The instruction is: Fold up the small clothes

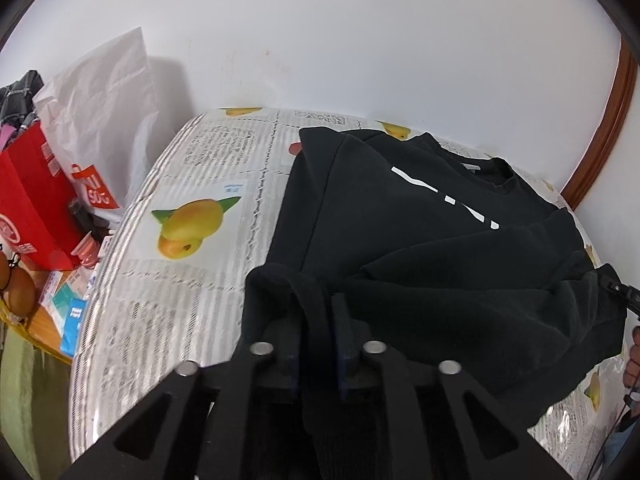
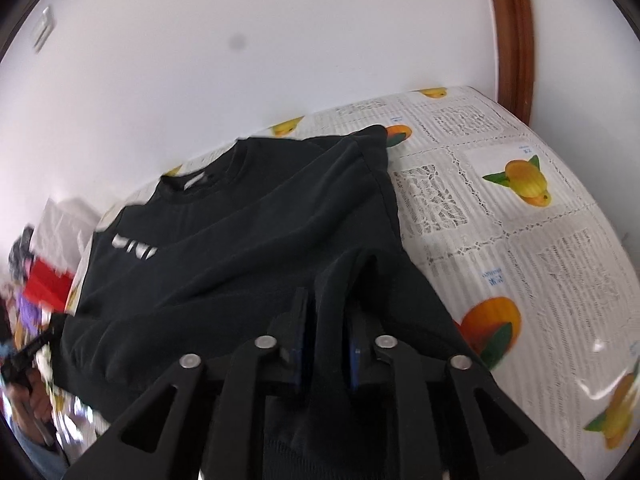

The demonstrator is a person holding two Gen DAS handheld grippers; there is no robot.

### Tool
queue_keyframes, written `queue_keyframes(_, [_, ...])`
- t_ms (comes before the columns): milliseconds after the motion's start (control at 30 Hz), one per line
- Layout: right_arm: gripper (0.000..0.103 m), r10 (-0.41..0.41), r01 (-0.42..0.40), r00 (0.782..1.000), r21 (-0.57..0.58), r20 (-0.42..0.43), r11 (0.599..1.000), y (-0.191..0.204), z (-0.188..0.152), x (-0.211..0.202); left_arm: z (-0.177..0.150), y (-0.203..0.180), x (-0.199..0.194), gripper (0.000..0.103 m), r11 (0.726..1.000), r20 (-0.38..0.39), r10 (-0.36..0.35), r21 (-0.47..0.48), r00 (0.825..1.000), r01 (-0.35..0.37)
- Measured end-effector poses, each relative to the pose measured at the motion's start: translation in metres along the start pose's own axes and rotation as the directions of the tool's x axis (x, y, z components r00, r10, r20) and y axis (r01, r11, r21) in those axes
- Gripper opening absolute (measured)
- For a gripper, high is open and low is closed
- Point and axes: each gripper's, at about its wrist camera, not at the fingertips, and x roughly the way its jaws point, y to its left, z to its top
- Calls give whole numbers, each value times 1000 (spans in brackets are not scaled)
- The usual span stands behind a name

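A black sweatshirt [image 1: 420, 208] with white print lies on the table, collar toward the wall; it also shows in the right wrist view [image 2: 248, 232]. Its sleeves are folded in across the body. My left gripper [image 1: 316, 308] is shut on the sweatshirt's lower left hem, which bunches up between the fingers. My right gripper [image 2: 330, 308] is shut on the lower right hem, cloth gathered between its fingers. Both hold the hem lifted a little off the table. The fingertips are partly buried in the cloth.
The table [image 1: 192, 160] has a white cloth printed with fruit and text [image 2: 520, 184]. To its left stand a red box [image 1: 32, 200], a white plastic bag [image 1: 100, 112] and small packets. A white wall is behind, a brown wooden frame [image 2: 516, 32] at the right.
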Motion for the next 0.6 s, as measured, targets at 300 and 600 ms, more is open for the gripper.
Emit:
queue_keyframes(300, [31, -40, 46, 992, -47, 124, 998, -28, -24, -73, -23, 9, -28, 46, 998, -8, -58, -4, 998, 58])
queue_keyframes(600, [32, -84, 83, 996, 73, 13, 994, -66, -45, -33, -48, 35, -45, 59, 999, -20, -10, -31, 1000, 10])
